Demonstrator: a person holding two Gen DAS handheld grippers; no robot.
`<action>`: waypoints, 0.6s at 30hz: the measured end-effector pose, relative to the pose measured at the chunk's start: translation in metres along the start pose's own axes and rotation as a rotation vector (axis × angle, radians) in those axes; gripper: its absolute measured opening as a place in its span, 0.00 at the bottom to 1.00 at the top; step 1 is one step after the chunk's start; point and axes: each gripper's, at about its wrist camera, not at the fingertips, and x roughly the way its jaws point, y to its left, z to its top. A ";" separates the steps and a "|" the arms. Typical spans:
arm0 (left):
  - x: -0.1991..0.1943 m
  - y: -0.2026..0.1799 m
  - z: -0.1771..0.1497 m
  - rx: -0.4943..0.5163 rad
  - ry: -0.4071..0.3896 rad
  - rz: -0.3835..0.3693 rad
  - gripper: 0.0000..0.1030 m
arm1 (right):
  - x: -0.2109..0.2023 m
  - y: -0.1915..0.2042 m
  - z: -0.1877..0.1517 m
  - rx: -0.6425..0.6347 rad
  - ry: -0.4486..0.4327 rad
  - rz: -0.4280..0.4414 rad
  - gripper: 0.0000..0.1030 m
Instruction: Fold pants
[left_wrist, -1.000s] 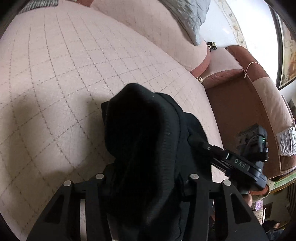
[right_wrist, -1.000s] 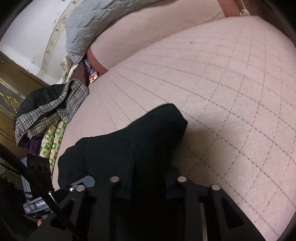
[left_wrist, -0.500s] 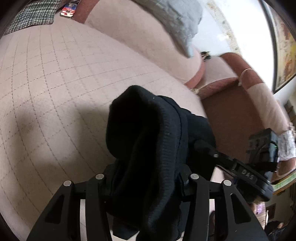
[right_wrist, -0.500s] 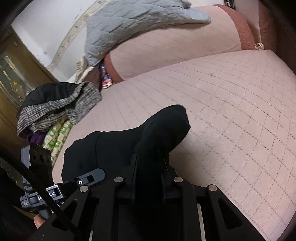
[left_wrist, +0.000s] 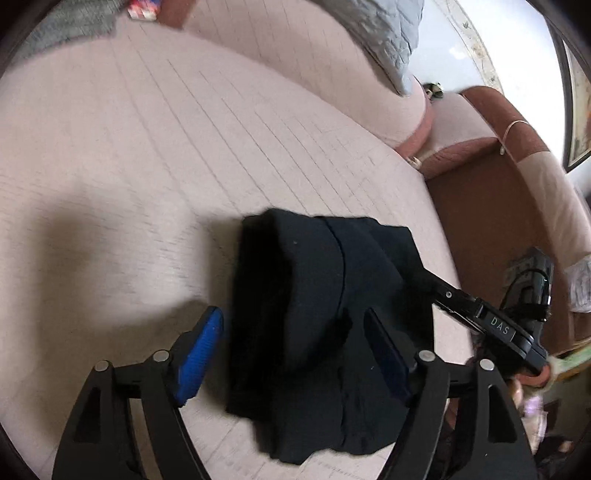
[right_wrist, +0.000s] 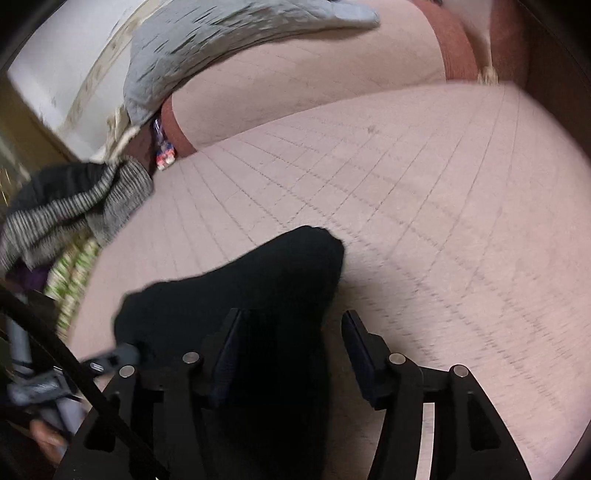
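The black pants (left_wrist: 317, 317) lie in a small folded bundle on the pink quilted sofa seat (left_wrist: 147, 147), near its front edge. The left gripper (left_wrist: 291, 350) has its jaws wide apart around the bundle, not squeezing it. The right gripper (right_wrist: 291, 354) is spread too, with the cloth lying loose between its fingers (the picture is a bit blurry). The folding looks almost done; maybe only a little patting flat is left. A gray blanket (right_wrist: 229, 40) hangs over the sofa back.
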 end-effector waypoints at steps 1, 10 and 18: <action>0.011 0.002 0.002 -0.001 0.029 -0.015 0.81 | 0.006 0.000 0.001 0.016 0.014 0.025 0.62; 0.020 -0.032 0.000 0.054 -0.008 -0.009 0.47 | 0.025 0.005 -0.006 0.029 0.079 0.071 0.23; -0.011 -0.039 0.020 0.035 -0.065 -0.035 0.46 | -0.001 0.040 0.018 -0.046 -0.004 0.073 0.22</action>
